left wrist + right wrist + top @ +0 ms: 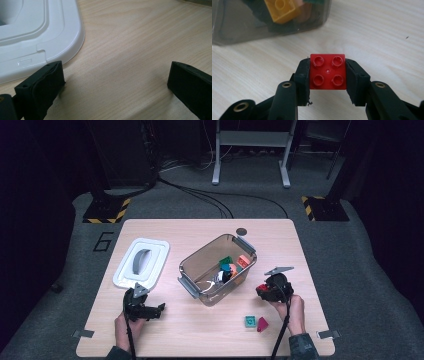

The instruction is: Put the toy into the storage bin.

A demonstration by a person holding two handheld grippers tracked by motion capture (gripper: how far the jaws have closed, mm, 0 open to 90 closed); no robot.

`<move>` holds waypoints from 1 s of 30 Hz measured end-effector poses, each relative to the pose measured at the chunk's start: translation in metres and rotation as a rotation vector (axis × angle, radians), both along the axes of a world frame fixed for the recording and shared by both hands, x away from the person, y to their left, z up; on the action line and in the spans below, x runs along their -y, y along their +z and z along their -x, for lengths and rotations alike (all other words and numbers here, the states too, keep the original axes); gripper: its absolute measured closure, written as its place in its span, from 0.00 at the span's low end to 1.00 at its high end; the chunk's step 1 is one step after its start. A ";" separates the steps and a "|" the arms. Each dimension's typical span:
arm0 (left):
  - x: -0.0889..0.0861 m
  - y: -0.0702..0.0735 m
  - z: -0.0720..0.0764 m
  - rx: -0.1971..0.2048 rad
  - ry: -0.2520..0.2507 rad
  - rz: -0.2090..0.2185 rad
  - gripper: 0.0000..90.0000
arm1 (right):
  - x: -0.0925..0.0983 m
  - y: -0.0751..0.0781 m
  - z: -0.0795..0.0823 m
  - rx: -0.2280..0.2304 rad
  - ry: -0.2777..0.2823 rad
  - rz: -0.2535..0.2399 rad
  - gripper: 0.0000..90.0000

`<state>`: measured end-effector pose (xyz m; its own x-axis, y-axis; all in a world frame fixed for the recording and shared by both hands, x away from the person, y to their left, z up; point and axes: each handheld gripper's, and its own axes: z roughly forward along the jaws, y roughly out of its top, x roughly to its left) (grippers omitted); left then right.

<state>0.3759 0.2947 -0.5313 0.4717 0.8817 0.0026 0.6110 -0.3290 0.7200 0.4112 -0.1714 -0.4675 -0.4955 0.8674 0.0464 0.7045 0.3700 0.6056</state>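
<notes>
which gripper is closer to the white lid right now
Left. The left gripper sits open on the table just below the white lid, whose corner lies beside its jaw. The right gripper, shut on a red brick, is across the clear bin from the lid.

Red studded brick; black grippers; smoky translucent bin with grey handles; white lid, grey grip; teal block, magenta wedge; pale woodgrain table.

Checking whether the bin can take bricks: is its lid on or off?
Off. The white lid lies flat on the table, left of the open clear bin.
</notes>
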 end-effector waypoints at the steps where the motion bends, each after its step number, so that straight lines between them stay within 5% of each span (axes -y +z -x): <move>1: 0.000 0.000 0.000 0.000 0.000 -0.001 0.01 | 0.001 0.002 -0.002 0.014 0.000 -0.003 0.65; 17: 0.000 0.000 0.000 0.000 0.000 0.000 0.01 | 0.007 0.056 -0.023 0.110 -0.038 -0.003 0.65; 30: 0.000 0.000 0.000 -0.001 0.001 0.001 0.01 | -0.007 0.102 -0.037 0.186 -0.034 -0.009 0.65</move>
<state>0.3759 0.2946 -0.5313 0.4708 0.8822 0.0011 0.6119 -0.3275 0.7200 0.4486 -0.1648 -0.3657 -0.4668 0.8837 -0.0355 0.5924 0.3422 0.7294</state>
